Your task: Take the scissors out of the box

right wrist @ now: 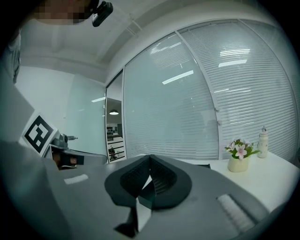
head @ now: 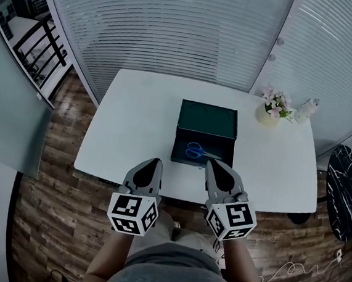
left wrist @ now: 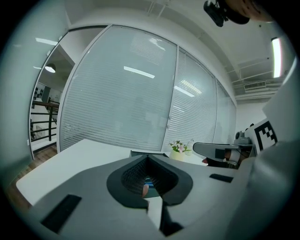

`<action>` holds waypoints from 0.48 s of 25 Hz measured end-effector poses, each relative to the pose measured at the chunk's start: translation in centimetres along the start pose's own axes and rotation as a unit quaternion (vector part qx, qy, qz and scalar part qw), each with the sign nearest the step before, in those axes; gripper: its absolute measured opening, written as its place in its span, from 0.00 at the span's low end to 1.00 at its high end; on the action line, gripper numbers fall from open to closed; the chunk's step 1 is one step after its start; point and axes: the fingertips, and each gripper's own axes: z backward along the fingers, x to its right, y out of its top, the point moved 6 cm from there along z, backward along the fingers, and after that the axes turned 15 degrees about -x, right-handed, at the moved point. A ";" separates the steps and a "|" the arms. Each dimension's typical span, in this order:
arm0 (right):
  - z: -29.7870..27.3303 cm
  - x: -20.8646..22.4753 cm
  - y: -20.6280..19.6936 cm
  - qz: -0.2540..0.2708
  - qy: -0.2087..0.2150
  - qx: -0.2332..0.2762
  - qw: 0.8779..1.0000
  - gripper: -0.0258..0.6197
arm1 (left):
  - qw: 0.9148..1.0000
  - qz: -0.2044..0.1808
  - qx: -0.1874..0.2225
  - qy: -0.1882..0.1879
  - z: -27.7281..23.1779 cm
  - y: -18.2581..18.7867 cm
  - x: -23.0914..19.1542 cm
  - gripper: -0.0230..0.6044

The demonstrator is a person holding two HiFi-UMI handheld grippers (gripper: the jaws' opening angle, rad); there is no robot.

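In the head view a dark green box [head: 206, 120] stands open in the middle of the white table [head: 134, 127], its lid raised at the far side. Blue-handled scissors [head: 194, 150] lie flat inside it. My left gripper [head: 156, 162] hovers over the table's near edge, just left of the box's front, with its jaws together and empty. My right gripper [head: 212, 163] is at the box's front right corner, also shut with nothing in it. In the left gripper view the box [left wrist: 143, 153] shows just past the closed gripper [left wrist: 148, 158].
A cream pot of pink flowers [head: 270, 109] and a small white bottle [head: 308, 109] stand at the table's far right corner. A black marble side table [head: 347, 191] is off to the right. Window blinds run behind the table; wooden floor lies around it.
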 end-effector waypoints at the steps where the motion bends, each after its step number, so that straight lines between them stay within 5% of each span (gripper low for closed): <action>1: -0.4 0.2 -0.1 0.004 0.002 -0.004 1.000 0.05 | 1.000 0.001 -0.001 0.006 0.1 -0.1 -0.3 0.04; 12: -5.8 2.8 -0.6 0.040 0.000 -0.057 0.998 0.05 | 1.000 0.018 -0.006 0.023 -2.6 -0.2 -4.0 0.04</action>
